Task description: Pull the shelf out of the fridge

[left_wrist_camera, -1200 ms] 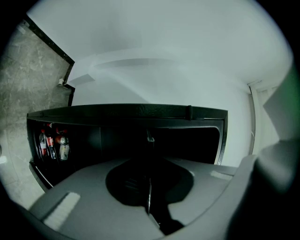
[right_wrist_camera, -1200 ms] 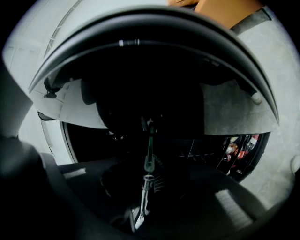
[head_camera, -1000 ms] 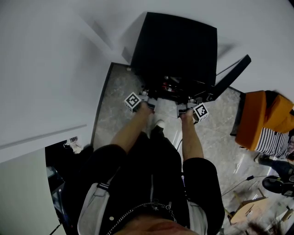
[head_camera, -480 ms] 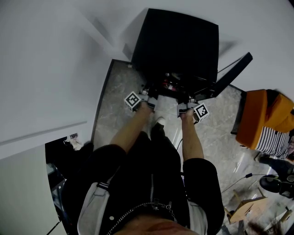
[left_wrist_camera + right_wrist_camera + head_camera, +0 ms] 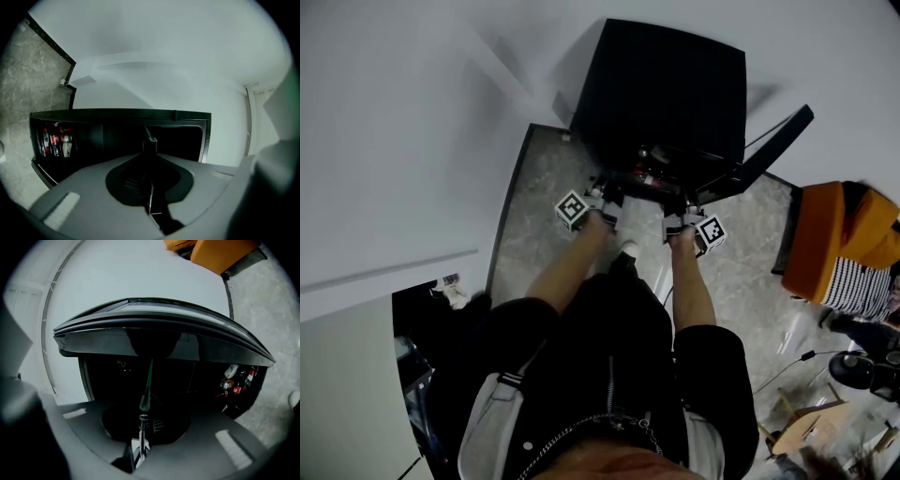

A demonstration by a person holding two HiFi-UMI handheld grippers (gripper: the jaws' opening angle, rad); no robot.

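A small black fridge (image 5: 666, 84) stands on the stone floor with its door (image 5: 773, 145) swung open to the right. In the head view my left gripper (image 5: 605, 199) and right gripper (image 5: 675, 217) are both at the open front, side by side. The left gripper view shows the shelf (image 5: 150, 140) edge-on as a thin dark plate, and my left gripper (image 5: 150, 197) is shut on it. In the right gripper view the shelf's greenish glass edge (image 5: 148, 376) runs into my right gripper (image 5: 142, 427), which is shut on it as well. The shelf's far part is lost in the dark interior.
Red-labelled bottles (image 5: 55, 140) stand in the fridge's lower part, also as bottles (image 5: 236, 380) in the right gripper view. An orange seat (image 5: 839, 239) with striped cloth is at the right. White walls close in behind and to the left. Cables (image 5: 787, 375) lie on the floor.
Both grippers have drawn slightly back from the fridge towards the person, still shut on the shelf's front edge. The door has stayed open.
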